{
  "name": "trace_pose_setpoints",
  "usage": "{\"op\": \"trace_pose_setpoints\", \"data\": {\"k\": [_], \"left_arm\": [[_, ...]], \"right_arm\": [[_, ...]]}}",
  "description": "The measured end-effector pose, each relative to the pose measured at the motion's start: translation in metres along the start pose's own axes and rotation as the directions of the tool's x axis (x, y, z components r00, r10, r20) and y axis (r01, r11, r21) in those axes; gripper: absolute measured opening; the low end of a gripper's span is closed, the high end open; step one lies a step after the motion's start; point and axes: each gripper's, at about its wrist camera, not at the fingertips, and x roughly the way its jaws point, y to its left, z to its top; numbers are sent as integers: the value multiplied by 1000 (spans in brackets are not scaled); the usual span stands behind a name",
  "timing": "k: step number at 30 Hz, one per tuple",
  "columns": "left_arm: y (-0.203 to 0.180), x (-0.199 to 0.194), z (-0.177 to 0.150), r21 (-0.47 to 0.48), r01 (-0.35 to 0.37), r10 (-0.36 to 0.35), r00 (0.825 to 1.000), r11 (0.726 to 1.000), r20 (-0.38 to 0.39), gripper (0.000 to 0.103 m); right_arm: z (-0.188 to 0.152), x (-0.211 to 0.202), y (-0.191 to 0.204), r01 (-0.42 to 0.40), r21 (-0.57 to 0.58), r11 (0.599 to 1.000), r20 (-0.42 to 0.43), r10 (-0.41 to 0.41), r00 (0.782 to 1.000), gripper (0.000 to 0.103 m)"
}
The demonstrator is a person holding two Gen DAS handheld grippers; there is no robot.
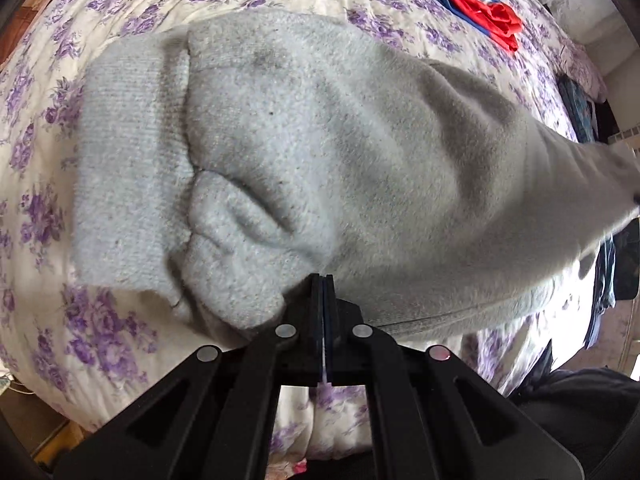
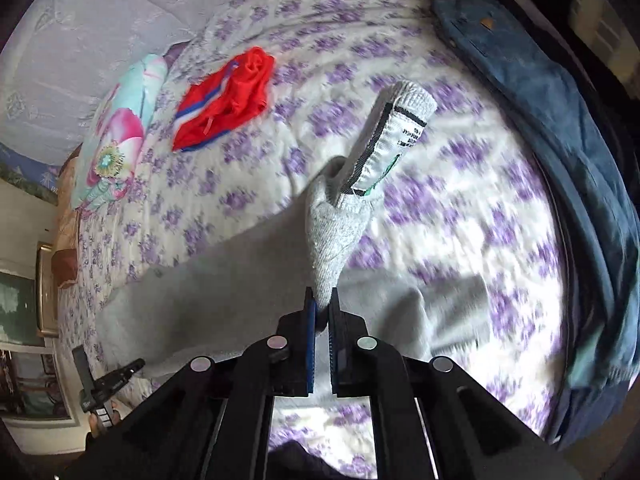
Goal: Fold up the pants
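Grey fleece pants point(image 1: 320, 152) lie stretched over a bed with a purple-flowered cover. In the left wrist view the ribbed cuff point(image 1: 128, 160) lies at the left. My left gripper point(image 1: 322, 280) is shut on the near edge of the pants. In the right wrist view my right gripper point(image 2: 322, 300) is shut on the waistband end of the pants point(image 2: 340, 224), lifted above the bed, with the white label point(image 2: 392, 144) turned up. The rest of the pants point(image 2: 208, 300) trails left toward the other gripper point(image 2: 116, 376).
A red garment with blue and white stripes point(image 2: 228, 100) lies further back on the bed; it also shows in the left wrist view point(image 1: 480, 4). Blue jeans point(image 2: 540, 120) lie along the bed's right side. A flowered pillow point(image 2: 116, 136) is at the left.
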Motion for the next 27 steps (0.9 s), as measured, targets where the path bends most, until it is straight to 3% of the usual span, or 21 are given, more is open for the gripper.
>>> {"op": "trace_pose_setpoints", "data": {"k": [3,6,14,21,25,27], "left_arm": [[0,0,-5,26,-27,28,999,999,-22,2],[-2,1,-8,54,-44,47,998,998,-41,2],[4,-4,-15,60,-64,67,996,996,-62,2],[-20,-34,-26,161,-182,186,983,970,-8,1],[-42,-74,-18,184,-123,107,990,975,96,3],[-61,-78,-7,202,-79,54,990,976,129,11]], "right_arm": [[-49,64,-44,81,90,993,-101,-72,992,6],[-74,114,-74,53,183,982,-98,-36,995,6],[-77,83,-64,37,157,987,-26,-33,999,6],[-78,91,-68,64,159,985,-73,-53,996,6],[-77,100,-67,84,147,986,-80,-73,994,9],[-74,99,-64,114,117,987,-110,-101,989,21]]}}
